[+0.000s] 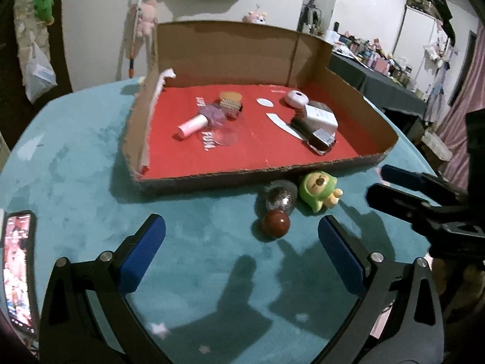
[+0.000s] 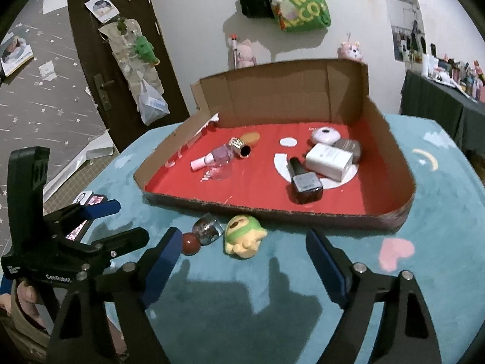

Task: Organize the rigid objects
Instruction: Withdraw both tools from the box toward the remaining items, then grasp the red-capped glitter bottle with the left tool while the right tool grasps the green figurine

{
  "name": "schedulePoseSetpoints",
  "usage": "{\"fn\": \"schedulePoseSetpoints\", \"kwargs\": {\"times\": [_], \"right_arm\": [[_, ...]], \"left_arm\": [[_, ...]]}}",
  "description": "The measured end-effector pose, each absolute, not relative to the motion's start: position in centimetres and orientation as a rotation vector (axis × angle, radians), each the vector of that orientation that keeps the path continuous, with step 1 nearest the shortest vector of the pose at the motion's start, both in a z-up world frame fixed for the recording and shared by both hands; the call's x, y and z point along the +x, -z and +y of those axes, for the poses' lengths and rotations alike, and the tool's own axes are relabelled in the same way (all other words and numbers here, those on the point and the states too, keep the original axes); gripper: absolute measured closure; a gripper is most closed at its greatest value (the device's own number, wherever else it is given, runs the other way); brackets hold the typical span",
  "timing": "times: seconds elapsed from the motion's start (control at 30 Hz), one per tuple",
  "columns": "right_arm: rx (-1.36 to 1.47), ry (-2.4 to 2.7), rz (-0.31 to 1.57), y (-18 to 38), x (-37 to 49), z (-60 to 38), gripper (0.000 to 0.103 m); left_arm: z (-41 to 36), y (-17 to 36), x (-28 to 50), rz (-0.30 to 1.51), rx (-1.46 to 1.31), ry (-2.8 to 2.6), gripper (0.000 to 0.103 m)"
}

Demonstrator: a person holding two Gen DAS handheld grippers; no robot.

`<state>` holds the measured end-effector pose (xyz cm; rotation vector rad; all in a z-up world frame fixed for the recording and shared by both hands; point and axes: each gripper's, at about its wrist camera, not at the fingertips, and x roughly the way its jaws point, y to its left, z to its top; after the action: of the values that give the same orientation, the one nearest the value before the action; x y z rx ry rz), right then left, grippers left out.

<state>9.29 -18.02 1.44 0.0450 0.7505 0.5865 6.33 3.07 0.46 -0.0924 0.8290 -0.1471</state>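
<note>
Both grippers sit low over the teal tabletop (image 1: 75, 188), in front of the cardboard tray (image 1: 303, 173).

Left gripper (image 1: 242, 244): jaws spread wide, nothing between them. Its blue pads (image 1: 142, 251) flank bare cloth just short of the loose items.

Right gripper (image 2: 241, 268): jaws also wide apart, empty. From its own view the left pad (image 2: 160, 265) lies just beside the red ball cap of the small bottle; contact cannot be judged.

Outside the tray, close against its near wall:
- small clear bottle with a red ball cap (image 1: 277, 210), lying on its side, cap toward me
- green and yellow toy figure (image 1: 316, 191), tipped over, touching the bottle's right side

Inside the tray, on the red floor:
- left group: pink-capped bottle (image 1: 197, 123) lying down, a clear round lid (image 1: 225, 136) just beside it, a patterned tube (image 1: 230, 104) behind
- right group: white box (image 2: 329, 160) resting partly on a dark square-capped bottle (image 2: 304, 183), a grey box (image 2: 348, 147) behind, a round lilac case (image 2: 325, 135) toward the back wall

A phone (image 1: 18, 270) with a lit screen lies at the tabletop's left edge.
</note>
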Motion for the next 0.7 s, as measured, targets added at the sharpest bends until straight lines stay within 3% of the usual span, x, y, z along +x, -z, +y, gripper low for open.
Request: {"fn": "schedulePoseSetpoints", "kwargs": {"times": [0.17,0.33,0.7], "right_arm": [[0.099,-0.606,0.814,0.2,10.7,-17.8,0.030],[0.124,-0.605,0.854,1.3,11.8,-17.4,0.037],[0.128,-0.618,0.901,2.6,13.5,-16.2,0.042]], "left_arm": [[1.7,0.4,7.0,0.843,-0.055,0.171,0.008],[0.9,1.9,8.2,0.888,-0.048,0.181,0.030],[0.8,3.4,10.3,0.928,-0.075,0.203,0.036]]}}
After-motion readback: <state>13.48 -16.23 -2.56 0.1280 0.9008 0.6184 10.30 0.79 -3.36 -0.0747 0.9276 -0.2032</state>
